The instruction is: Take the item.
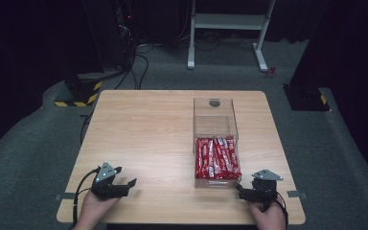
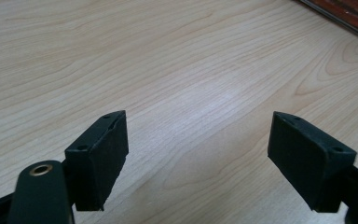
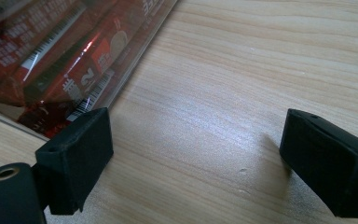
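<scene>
1. Black fingers (image 2: 98, 158) of the left gripper (image 2: 198, 158) stand released, spread wide with nothing but bare pale wood between them.
2. The right gripper (image 3: 196, 163) is spread the same way, its fingers (image 3: 77, 156) released and grasping nothing; one of them sits just beside the near corner of the clear box (image 3: 121, 88), apart from it as far as I can tell.
3. From the high view, the left gripper (image 1: 117, 184) rests low near the front left edge of the surface (image 1: 143, 134), held in the person's left hand (image 1: 93, 208), well apart from the box.
4. The right gripper (image 1: 247, 189) sits near the front right edge, in the right hand (image 1: 268, 215), close to the front end of the clear box (image 1: 215, 120).
5. The box is a long transparent container lying on the right half of the surface, running from front to back.
6. Red snack packets (image 1: 216, 158) lie side by side in its nearer part; the farther part looks empty, with a round hole showing at the far end.
7. Through the clear wall, the right gripper view shows the red packets (image 3: 65, 60) with white print and barcodes.
8. Beyond the surface lie grey carpet (image 1: 28, 158), trailing cables and a white frame (image 1: 227, 28) against a dark backdrop.
</scene>
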